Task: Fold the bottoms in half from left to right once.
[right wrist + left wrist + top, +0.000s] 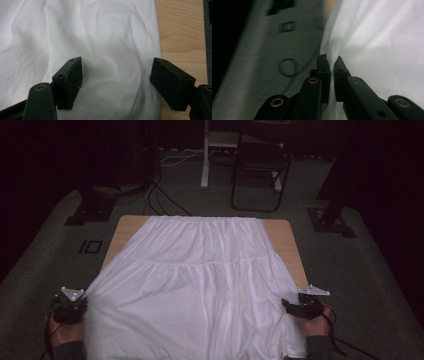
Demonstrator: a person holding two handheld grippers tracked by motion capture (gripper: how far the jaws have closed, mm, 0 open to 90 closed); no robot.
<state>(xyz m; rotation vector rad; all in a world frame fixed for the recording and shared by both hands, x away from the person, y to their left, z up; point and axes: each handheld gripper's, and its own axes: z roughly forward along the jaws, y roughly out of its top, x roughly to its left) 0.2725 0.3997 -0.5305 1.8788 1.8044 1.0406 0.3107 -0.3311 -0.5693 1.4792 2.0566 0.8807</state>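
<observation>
A white gathered skirt [200, 280] lies spread over the wooden table [282, 232], its near part hanging off the front. At the skirt's left edge, my left gripper [83, 304] is shut on a pinched fold of the white cloth [374, 50], which runs up between its jaws [331, 61]. My right gripper [287, 304] is at the skirt's right edge. Its jaws stand wide open [117, 72] over the cloth [87, 30], one pad over the fabric and the other near the hem beside bare wood [180, 30].
The table stands on grey carpet. Beyond it are a black folding chair [260, 160], a white post [205, 155] and loose cables [160, 200]. Dark stand bases sit at the far left [92, 207] and the far right [330, 217].
</observation>
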